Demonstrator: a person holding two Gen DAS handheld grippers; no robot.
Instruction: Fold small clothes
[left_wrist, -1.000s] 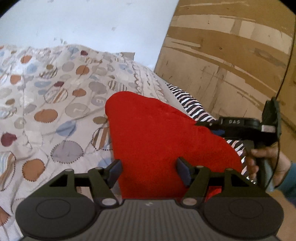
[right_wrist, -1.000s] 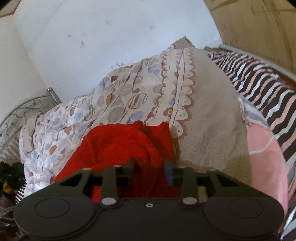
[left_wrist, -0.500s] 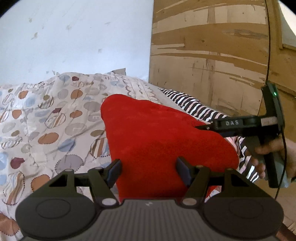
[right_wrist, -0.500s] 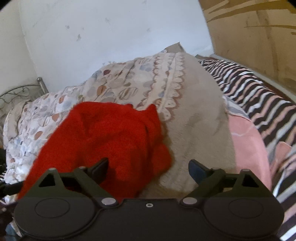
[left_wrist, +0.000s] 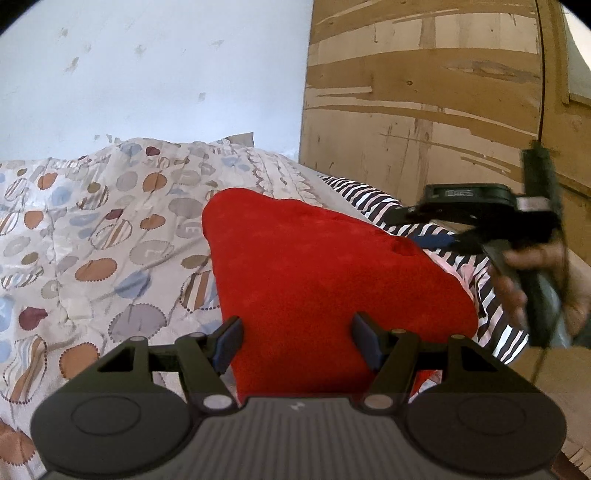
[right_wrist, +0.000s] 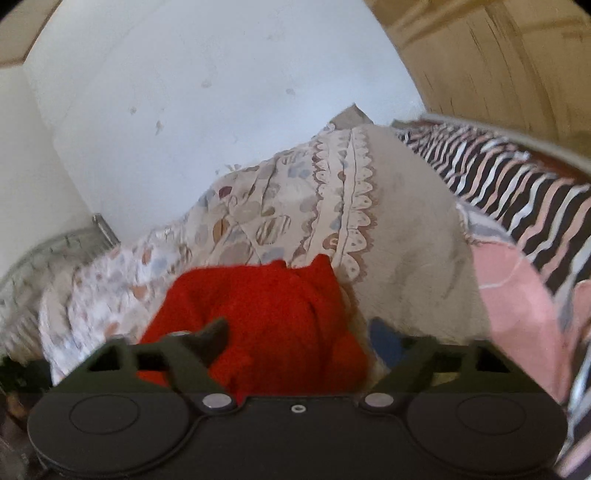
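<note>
A small red fleece garment (left_wrist: 317, 280) lies folded on the patterned quilt (left_wrist: 92, 236). My left gripper (left_wrist: 297, 341) is open, its two fingers apart on either side of the garment's near end, holding nothing. My right gripper (left_wrist: 443, 236) shows at the right of the left wrist view, held in a hand, just off the garment's right edge. In the right wrist view the right gripper (right_wrist: 301, 338) is open over the red garment (right_wrist: 266, 314), with the near part of the garment between its fingers. That view is motion-blurred.
A striped black, white and pink cloth (right_wrist: 517, 192) lies to the right of the quilt (right_wrist: 399, 229). A worn wooden panel (left_wrist: 424, 96) stands at the back right. A white wall (left_wrist: 147, 74) is behind the bed. A metal bed frame (right_wrist: 74, 240) is at the far left.
My right gripper was shut on the garment's edge a second ago; it has opened, let go and drawn back a little. The garment lies flatter. My left gripper stays open.
</note>
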